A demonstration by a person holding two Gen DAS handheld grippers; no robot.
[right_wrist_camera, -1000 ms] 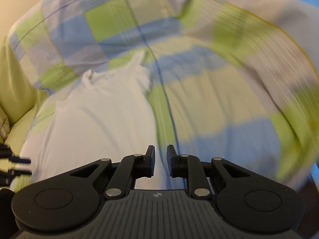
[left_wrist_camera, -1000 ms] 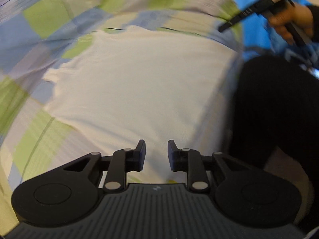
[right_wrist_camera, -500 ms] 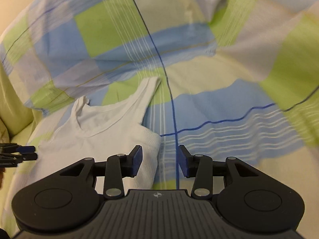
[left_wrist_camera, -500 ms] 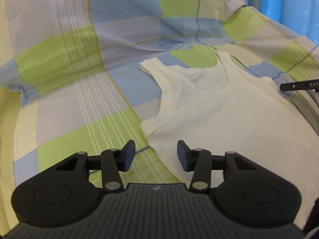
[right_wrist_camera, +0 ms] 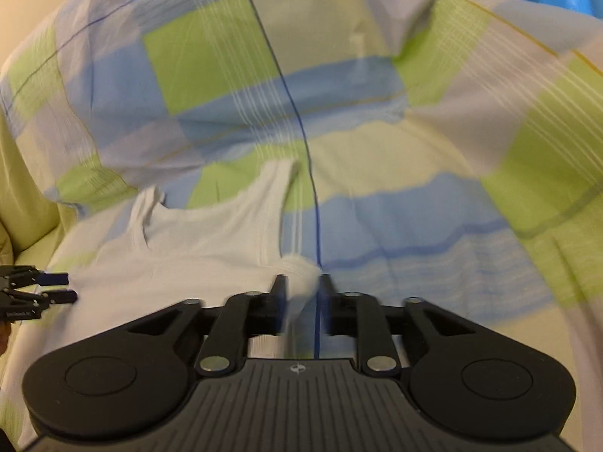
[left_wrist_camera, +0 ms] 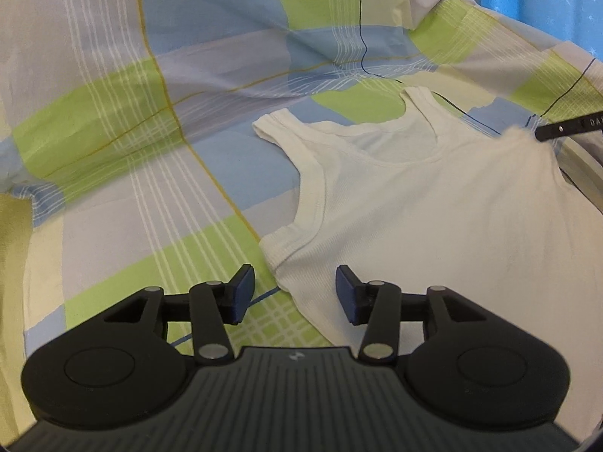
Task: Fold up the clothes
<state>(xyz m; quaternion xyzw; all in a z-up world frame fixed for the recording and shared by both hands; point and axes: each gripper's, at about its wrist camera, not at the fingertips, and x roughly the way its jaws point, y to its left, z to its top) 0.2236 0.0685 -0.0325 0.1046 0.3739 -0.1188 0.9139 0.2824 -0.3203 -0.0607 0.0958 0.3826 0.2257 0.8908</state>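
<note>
White ribbed vest [left_wrist_camera: 433,203] flat on checked sheet [left_wrist_camera: 150,150]; left tool [left_wrist_camera: 294,293] wide, right tool [right_wrist_camera: 303,301] apparently pinching its armpit corner

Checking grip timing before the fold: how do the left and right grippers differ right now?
The left gripper is open around the white tank top's side edge; the right gripper has fabric bunched between nearly closed fingers. The left view is sharp, the right blurred. Both sit at armhole corners.
</note>
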